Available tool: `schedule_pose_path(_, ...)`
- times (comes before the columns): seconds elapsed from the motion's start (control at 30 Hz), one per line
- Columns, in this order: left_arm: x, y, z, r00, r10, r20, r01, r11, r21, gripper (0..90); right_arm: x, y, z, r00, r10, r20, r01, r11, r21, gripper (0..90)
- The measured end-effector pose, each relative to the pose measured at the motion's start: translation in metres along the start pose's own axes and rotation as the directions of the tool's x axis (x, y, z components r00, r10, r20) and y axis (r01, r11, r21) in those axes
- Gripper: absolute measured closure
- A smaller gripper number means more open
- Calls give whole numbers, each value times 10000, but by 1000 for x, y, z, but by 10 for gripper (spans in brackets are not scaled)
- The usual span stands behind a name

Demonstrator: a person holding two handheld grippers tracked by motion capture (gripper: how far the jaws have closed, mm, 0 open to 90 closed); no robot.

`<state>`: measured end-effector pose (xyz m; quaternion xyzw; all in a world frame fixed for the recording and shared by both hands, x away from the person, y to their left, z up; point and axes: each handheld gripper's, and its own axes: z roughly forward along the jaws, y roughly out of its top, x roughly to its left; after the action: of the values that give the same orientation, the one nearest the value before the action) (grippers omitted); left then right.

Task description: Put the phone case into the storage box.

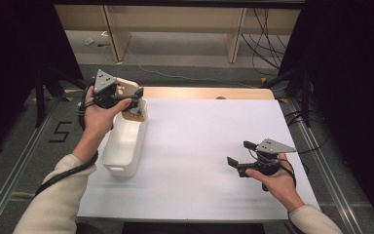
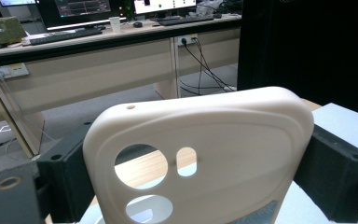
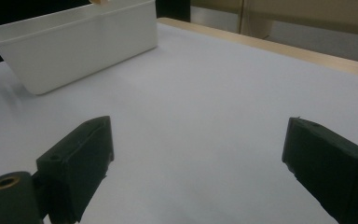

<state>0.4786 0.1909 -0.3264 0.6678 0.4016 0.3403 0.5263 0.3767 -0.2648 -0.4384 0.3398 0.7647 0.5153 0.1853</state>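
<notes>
Nearest the person, the right gripper is hovering low over the white table cover, well to the right of the white bin, with its two black jaws standing wide apart and nothing between them; the right gripper view is showing bare matte sheet in the gap. The bin itself is sitting at the cover's left edge, a long, smooth plastic tub with thin walls, rounded corners and a slot handle in its near end; its near part is looking empty, while its far end is hidden behind the hand. Over that far end, the left gripper is clamping a cream phone case by its two long edges, upright above the bin. The case is matte, rounded at the corners, with two round cut-outs and a small oblong slot.
</notes>
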Motion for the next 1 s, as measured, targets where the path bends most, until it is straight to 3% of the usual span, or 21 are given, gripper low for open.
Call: schedule_pose_path(1.0,9,-2,10,9997,-14,-224,17,9999,130,102,-1,0,-1,10000,-1,-31,1,10000,-14,95)
